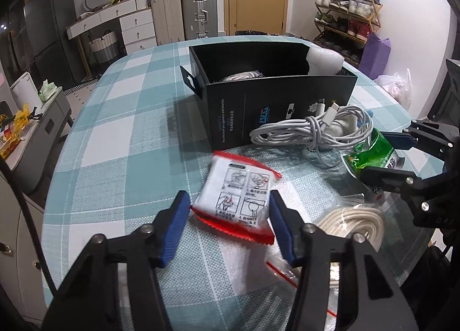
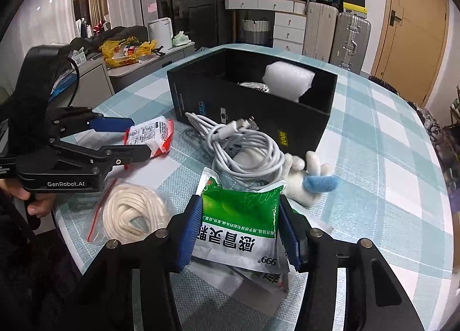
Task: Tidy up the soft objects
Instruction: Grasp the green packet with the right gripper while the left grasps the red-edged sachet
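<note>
My left gripper [image 1: 228, 194] is shut on a white packet with red edges [image 1: 234, 184], its blue pads pressing both sides. The right wrist view shows the same left gripper [image 2: 141, 138] and red-edged packet [image 2: 152, 132] at the left. My right gripper [image 2: 240, 200] is shut on a green-and-white sachet [image 2: 238, 216], and it also appears in the left wrist view as the right gripper [image 1: 373, 154] with the green sachet [image 1: 371, 152]. A black open box [image 1: 273, 95] [image 2: 253, 101] stands behind, with bubble wrap [image 2: 287, 80] and a pale coil inside.
A white cable bundle [image 2: 247, 152] lies in front of the box, beside a white-and-blue plush toy [image 2: 310, 175]. A cream rope coil in a clear bag [image 2: 132, 210] sits near the table's front edge. The checkered tablecloth [image 1: 129, 129] is bare on the left. A hand [image 2: 37, 201] holds the left gripper.
</note>
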Motion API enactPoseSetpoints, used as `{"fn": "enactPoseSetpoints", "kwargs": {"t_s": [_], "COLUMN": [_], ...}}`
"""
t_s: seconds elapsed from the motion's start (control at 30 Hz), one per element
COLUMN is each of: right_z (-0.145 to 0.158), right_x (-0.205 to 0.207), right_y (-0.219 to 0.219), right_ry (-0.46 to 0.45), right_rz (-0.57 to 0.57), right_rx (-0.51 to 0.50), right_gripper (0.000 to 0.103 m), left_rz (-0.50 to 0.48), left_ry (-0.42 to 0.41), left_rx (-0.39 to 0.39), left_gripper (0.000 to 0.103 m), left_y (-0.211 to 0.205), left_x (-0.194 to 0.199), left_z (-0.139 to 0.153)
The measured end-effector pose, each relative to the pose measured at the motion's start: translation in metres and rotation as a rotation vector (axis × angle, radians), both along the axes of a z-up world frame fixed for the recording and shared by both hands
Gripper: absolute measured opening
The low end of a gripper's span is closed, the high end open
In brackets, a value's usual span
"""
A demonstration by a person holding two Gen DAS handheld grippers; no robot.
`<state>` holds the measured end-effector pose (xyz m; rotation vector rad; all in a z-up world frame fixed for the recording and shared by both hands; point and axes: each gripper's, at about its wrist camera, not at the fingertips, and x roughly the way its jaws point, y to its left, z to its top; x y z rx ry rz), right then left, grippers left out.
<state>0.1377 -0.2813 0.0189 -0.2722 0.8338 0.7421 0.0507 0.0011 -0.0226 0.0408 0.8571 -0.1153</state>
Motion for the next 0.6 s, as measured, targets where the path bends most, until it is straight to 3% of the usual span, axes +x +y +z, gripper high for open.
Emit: {"fn": "enactPoseSetpoints", "kwargs": {"t_s": [0.6], "right_z": [0.013], "right_x": [0.003], "right_y": [-0.014], "right_ry": [-0.034], "right_rz": [-0.018], "right_rx": [0.045], "right_gripper": [0.051], "left_rz": [0.001], "left_ry": [-0.077], "left_rx": [-0.041], "left_gripper": [0.051], "left_y": [0.002], "left_x": [-0.01], "left_z": [0.023]}}
